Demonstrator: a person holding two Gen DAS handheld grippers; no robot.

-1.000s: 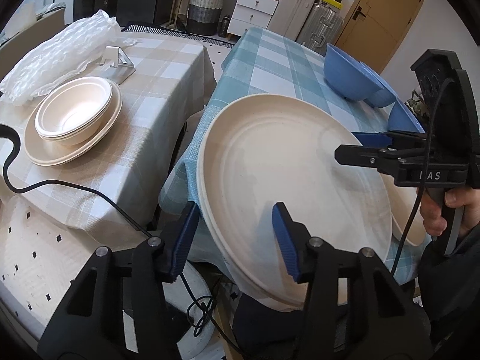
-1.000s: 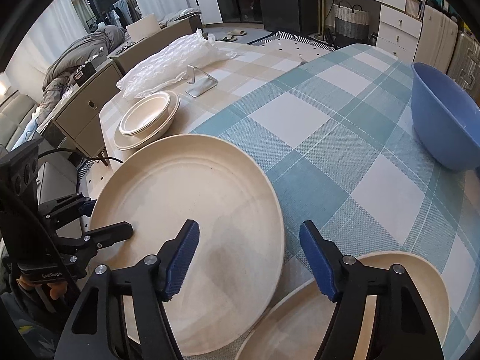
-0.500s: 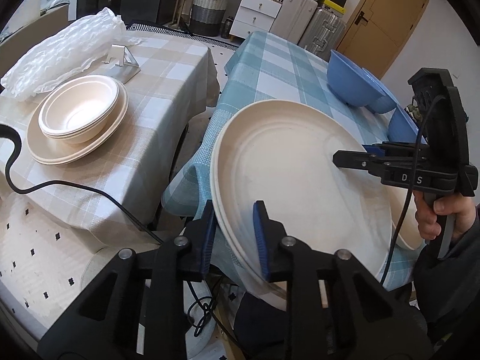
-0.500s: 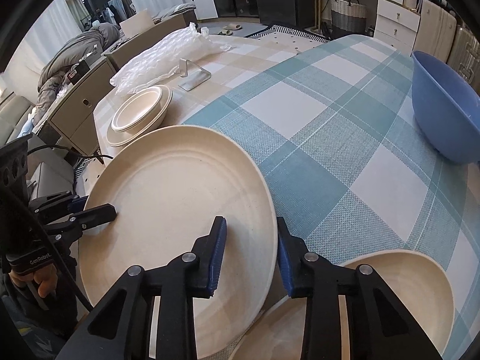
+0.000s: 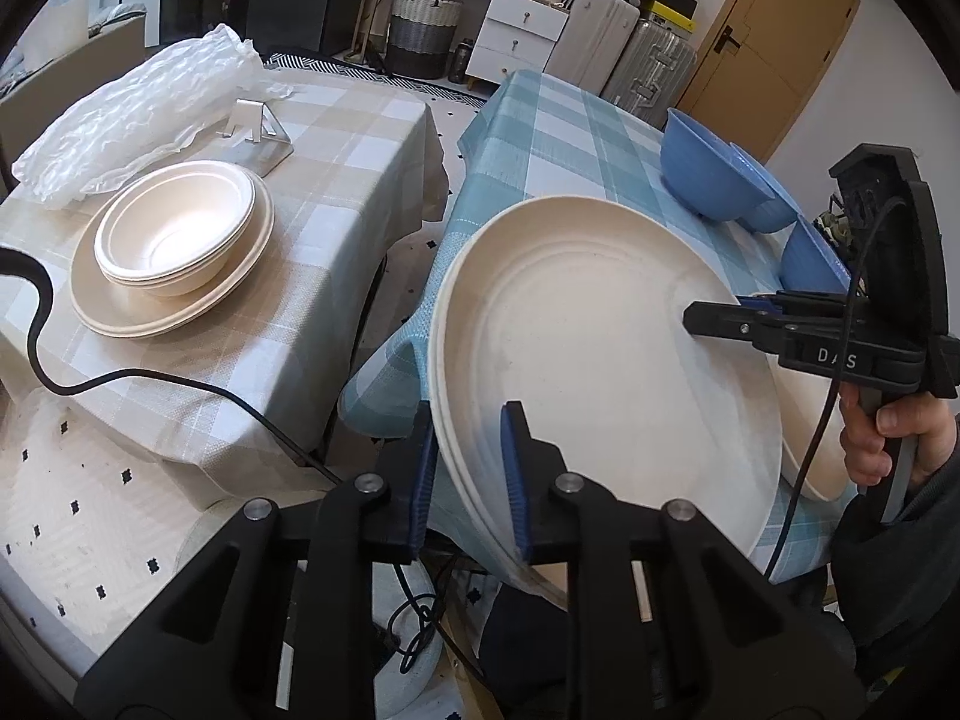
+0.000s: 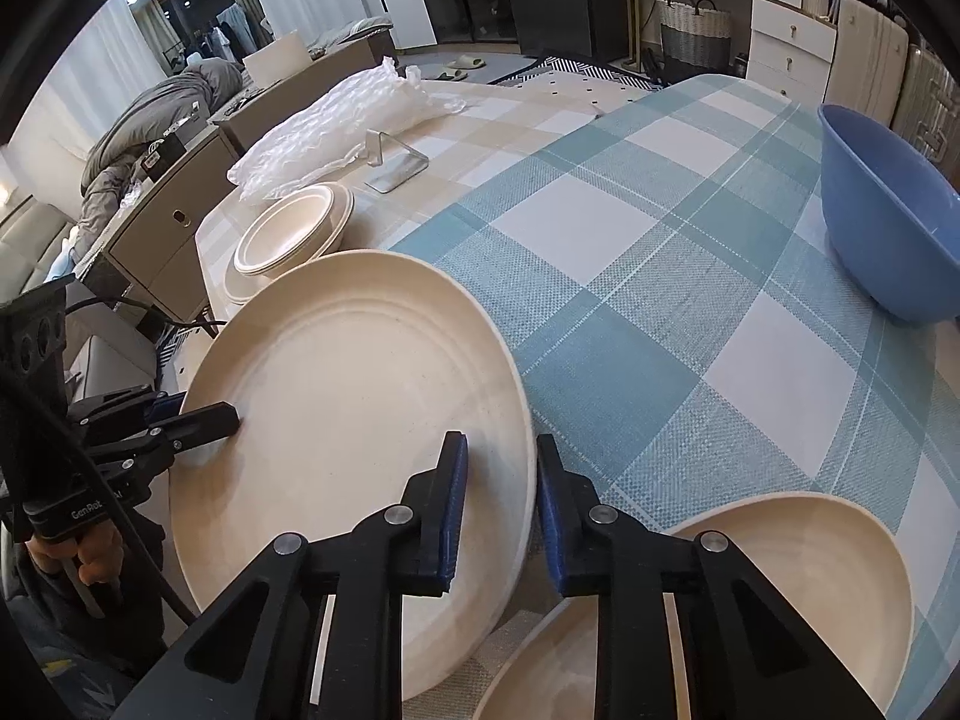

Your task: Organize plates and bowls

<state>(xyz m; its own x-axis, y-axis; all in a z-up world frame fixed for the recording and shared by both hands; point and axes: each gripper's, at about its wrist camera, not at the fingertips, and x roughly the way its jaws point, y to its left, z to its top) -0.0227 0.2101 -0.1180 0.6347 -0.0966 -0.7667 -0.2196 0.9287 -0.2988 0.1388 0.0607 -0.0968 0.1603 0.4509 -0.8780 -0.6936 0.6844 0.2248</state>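
the left gripper [image 5: 465,474] and right gripper [image 6: 498,510] have just closed, each clamped on opposite rims of the cream plate [image 5: 600,360].

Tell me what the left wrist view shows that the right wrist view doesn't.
Left wrist only: the brown door, a second blue bowl, and the right gripper clamped on the big plate.
Right wrist only: a grey sofa and the left gripper at the plate's far rim.
Both: that plate, the bowl stack, the large blue bowl.
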